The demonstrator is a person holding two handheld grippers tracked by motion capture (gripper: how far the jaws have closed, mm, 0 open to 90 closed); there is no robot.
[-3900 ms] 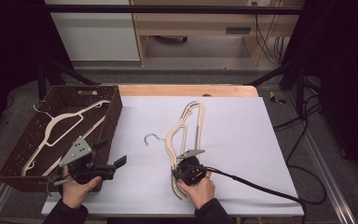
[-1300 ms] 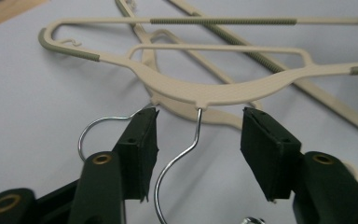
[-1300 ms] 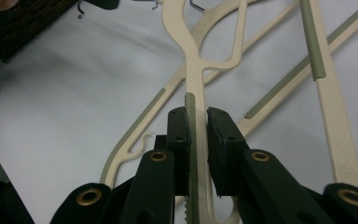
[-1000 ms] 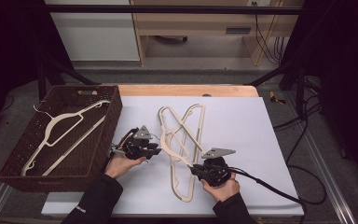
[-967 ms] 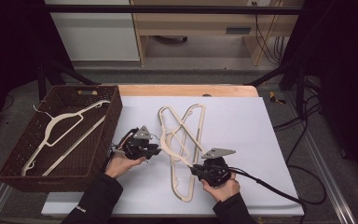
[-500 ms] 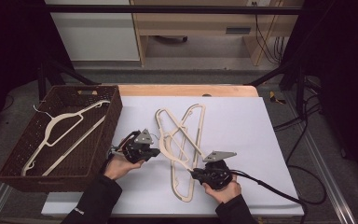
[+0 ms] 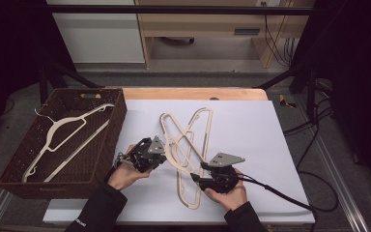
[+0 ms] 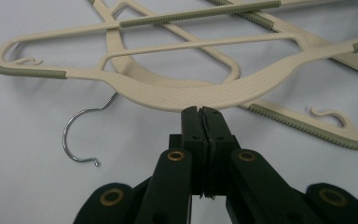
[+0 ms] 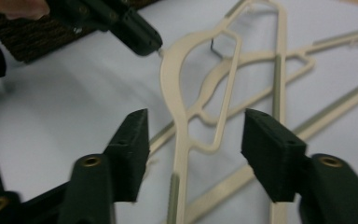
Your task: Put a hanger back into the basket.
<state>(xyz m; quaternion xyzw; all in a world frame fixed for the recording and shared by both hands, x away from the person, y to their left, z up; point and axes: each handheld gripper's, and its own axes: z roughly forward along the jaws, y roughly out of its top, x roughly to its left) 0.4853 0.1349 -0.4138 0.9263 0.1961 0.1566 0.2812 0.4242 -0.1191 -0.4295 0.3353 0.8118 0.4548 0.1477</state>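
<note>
The left gripper (image 8: pixel 200 112) pinches the curved neck of the top hanger (image 8: pixel 168 95) at mid-frame. The right gripper (image 9: pixel 193 140) has just been opening; its jaws stand spread around that hanger's arm, untouching. Both hangers lie crossed on the bench (image 7: pixel 280 145).

a lab: dark framed rig (image 7: pixel 183 8), loose cables (image 7: pixel 314 123)

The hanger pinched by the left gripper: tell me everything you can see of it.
The hanger is cream, plastic-looking, with grey-green ribbed grip strips on its shoulders, small notch hooks near the ends and a metal wire hook. It lies crossed with a second hanger on the white table cover. The left gripper, jaws shut, pinches the curved neck edge.
</note>
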